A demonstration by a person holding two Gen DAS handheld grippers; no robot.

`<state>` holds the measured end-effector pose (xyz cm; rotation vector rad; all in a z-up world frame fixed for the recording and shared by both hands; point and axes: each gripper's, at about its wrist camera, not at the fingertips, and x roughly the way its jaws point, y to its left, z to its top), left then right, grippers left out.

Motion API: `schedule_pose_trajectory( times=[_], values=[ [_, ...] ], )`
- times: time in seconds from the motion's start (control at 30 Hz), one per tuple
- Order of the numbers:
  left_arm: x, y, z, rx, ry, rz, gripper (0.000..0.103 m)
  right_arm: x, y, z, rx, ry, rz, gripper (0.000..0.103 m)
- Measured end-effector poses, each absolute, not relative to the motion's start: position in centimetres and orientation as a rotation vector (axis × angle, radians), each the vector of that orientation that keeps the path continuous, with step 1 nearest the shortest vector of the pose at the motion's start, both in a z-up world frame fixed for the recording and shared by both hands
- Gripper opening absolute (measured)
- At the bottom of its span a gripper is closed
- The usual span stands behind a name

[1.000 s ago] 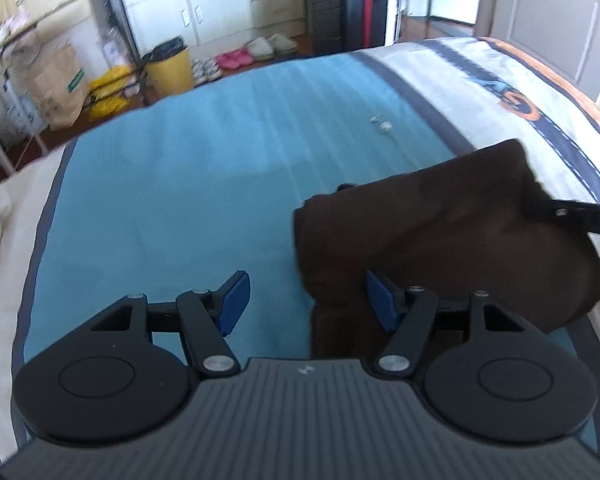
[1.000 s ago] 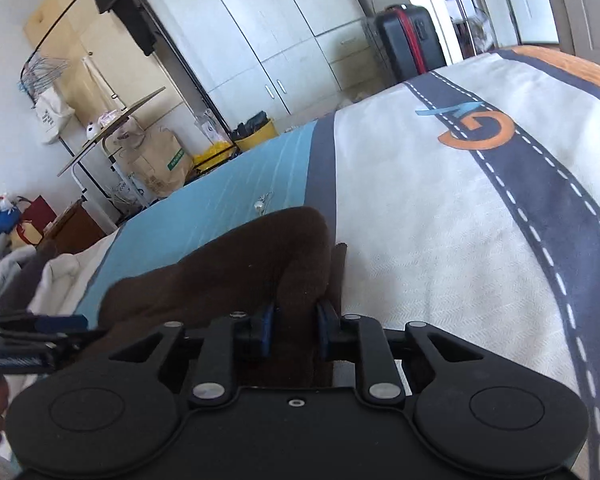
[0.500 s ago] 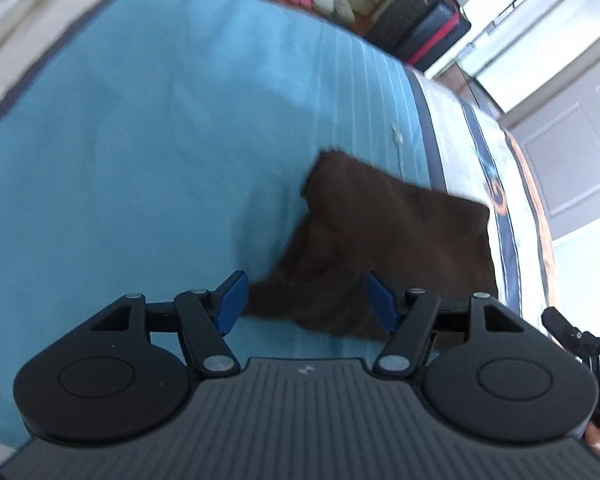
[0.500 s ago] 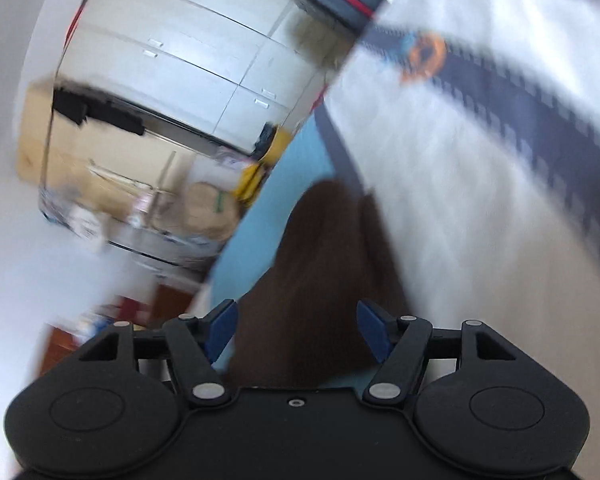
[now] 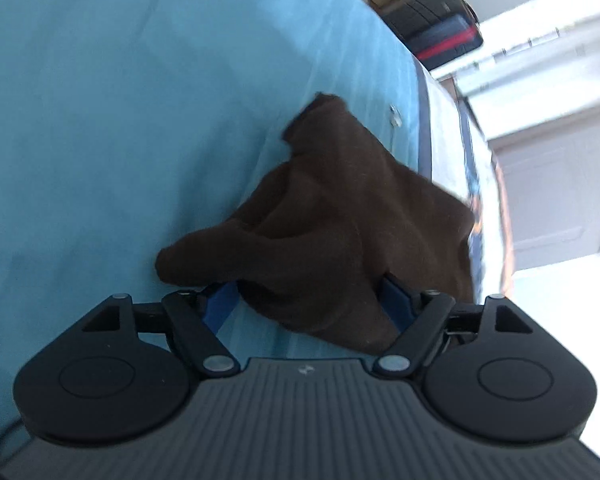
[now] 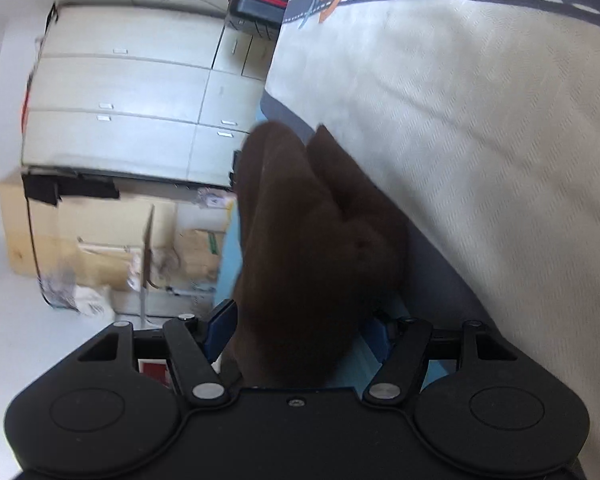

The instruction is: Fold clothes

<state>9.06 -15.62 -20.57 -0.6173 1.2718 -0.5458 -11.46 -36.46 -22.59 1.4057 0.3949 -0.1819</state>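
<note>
Both tools, left tool (image 5: 308,300) opening and right tool (image 6: 300,328) standing open, are straddling the brown cloth (image 5: 340,220) on the bed (image 5: 120,120) unclamped; next fold probably needs regripping.

Dark brown garment (image 5: 340,216) lies rumpled on bed (image 5: 100,120).

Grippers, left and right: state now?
Left gripper: jaws opening, brown garment between them, not pinched.
Right gripper: open, the same garment lies loose between its jaws.
</note>
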Motion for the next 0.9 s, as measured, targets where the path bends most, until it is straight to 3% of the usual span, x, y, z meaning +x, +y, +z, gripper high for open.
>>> schedule_pose_trajectory(
  times=[0.33,0.53,0.67,0.73,0.8,0.9],
  values=[
    [8.1,-18.4,-19.0,-0.495,1.121,-0.553,0.067,-9.2,-35.2,-20.1,1.095,0.451,-0.217,0.073],
    [7.4,-18.1,-17.3,-0.36,1.157,-0.539,0.074,-11.8,-36.5,-20.7,1.231,0.422,-0.262,0.072],
    [8.4,-17.0,-17.9,-0.42,1.179,-0.531,0.077,-13.0,-37.7,-22.3,1.367,0.343,-0.268,0.074],
    [8.6,-17.0,-18.1,-0.422,1.179,-0.534,0.077,-11.9,-38.3,-22.6,1.362,0.347,-0.251,0.078],
    [8.6,-17.4,-18.1,-0.41,1.156,-0.529,0.077,-9.5,-38.6,-21.9,1.284,0.398,-0.219,0.094],
    [8.8,-17.4,-18.4,-0.443,1.139,-0.525,0.077,-7.7,-38.9,-20.8,1.213,0.439,-0.199,0.099]
  ],
)
